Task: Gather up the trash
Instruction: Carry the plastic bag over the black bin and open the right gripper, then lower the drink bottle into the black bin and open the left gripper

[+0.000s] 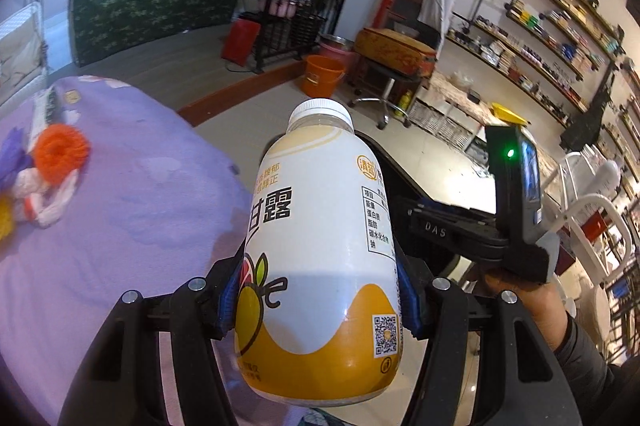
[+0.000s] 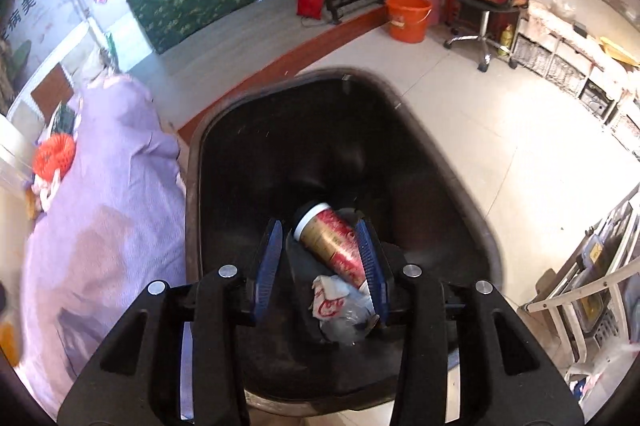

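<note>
Gripping the yellow-and-white bottle (image 1: 320,250) in the left gripper (image 1: 316,300), cap pointing up and away toward the black bin (image 2: 344,165) just ahead, while hanging the right gripper (image 2: 320,266) open over it, red cup (image 2: 332,242) lying inside.

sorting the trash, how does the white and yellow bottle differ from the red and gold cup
The bottle is clamped in the left gripper, not yet binned; the cup lies inside the black bin. The bottle has a white screw cap; the cup has a white rim. Both are drink containers.
</note>
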A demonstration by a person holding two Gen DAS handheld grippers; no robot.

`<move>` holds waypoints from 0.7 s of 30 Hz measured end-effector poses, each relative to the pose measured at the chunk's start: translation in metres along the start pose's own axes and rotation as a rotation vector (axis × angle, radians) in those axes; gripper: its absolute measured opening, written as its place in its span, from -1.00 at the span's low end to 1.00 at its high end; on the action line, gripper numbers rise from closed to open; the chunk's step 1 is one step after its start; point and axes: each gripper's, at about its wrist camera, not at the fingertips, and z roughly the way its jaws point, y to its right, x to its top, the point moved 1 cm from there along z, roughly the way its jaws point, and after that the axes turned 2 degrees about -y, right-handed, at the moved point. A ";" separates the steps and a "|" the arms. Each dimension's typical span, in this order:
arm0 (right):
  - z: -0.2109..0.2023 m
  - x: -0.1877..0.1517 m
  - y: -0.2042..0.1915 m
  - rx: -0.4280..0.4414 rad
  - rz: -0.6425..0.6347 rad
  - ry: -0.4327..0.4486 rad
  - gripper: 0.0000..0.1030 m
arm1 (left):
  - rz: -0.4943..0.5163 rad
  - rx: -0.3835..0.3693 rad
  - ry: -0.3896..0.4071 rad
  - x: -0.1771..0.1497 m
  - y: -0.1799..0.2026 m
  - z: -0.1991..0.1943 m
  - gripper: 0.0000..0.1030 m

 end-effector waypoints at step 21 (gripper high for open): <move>-0.074 0.012 0.060 -0.111 0.093 0.193 0.00 | 0.101 -0.036 -0.224 0.023 0.057 0.108 0.16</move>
